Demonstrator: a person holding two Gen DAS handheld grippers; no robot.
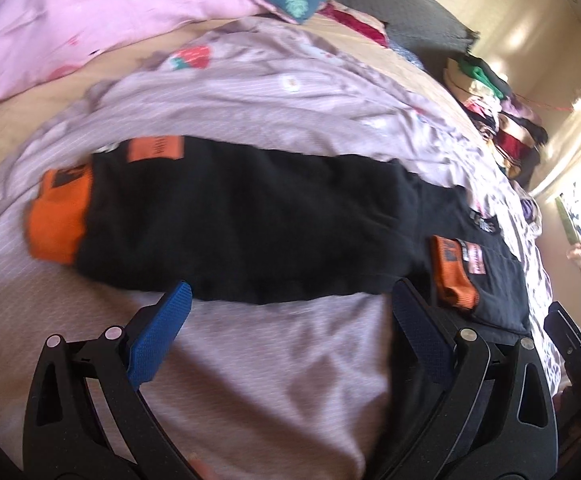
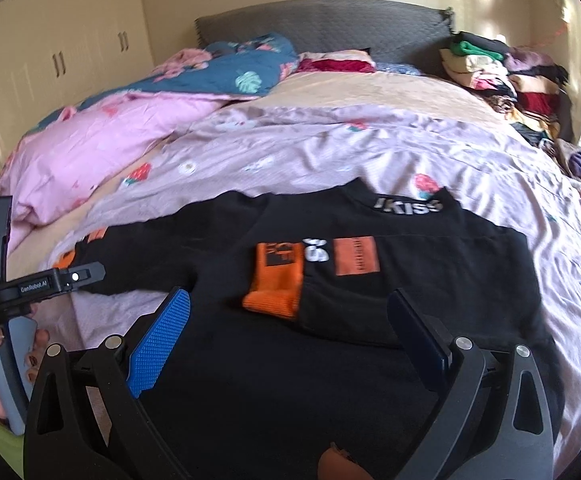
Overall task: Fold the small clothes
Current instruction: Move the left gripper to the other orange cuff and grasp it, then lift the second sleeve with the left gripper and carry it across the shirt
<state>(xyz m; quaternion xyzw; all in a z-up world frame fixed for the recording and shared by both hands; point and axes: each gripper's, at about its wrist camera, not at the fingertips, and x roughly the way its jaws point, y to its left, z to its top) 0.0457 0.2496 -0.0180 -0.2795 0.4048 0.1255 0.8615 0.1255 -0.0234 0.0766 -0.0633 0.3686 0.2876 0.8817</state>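
Observation:
A black sweatshirt (image 2: 370,320) with orange cuffs and patches lies on the bed. One sleeve is folded across its front, its orange cuff (image 2: 276,284) near the middle. The other sleeve (image 1: 230,220) stretches out to the left, ending in an orange cuff (image 1: 58,220). My left gripper (image 1: 290,320) is open and empty, just short of that sleeve's near edge. My right gripper (image 2: 290,328) is open and empty, over the sweatshirt's lower body. The left gripper also shows in the right wrist view (image 2: 86,274), held by a hand.
The sweatshirt rests on a mauve patterned sheet (image 2: 330,152). A pink duvet (image 2: 110,140) and blue quilt (image 2: 230,68) lie at the back left. Stacks of folded clothes (image 2: 502,76) stand at the back right by the grey headboard (image 2: 330,24).

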